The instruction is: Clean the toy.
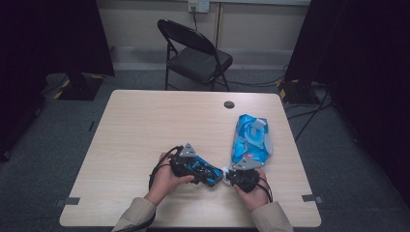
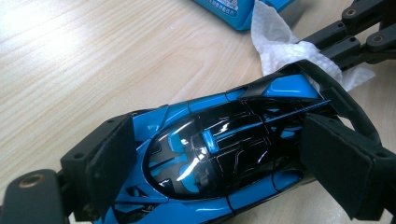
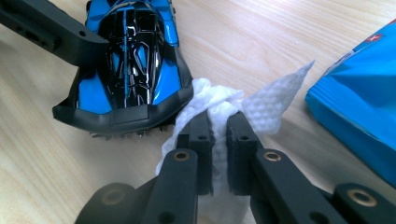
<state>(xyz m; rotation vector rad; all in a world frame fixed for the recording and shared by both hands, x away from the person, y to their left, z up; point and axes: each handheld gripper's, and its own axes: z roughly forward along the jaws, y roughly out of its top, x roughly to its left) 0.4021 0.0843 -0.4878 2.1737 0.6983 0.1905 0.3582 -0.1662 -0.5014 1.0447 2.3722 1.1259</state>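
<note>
left claw (image 2: pixel 210 158) clamped across toy car (image 2: pixel 219 154), low over bench (image 1: pixel 145 125). right claw (image 3: pixel 219 126) pinching wipe (image 3: pixel 261 107) at car's tail, beside wipe pack (image 1: pixel 251 137). car likely light, stiff, glossy, slippery: grip flanks. wipe soft, limp: keep bunched.

High view above the table (image 1: pixel 145 121); both gripper views close, sharing the toy car (image 2: pixel 219 158).
</note>
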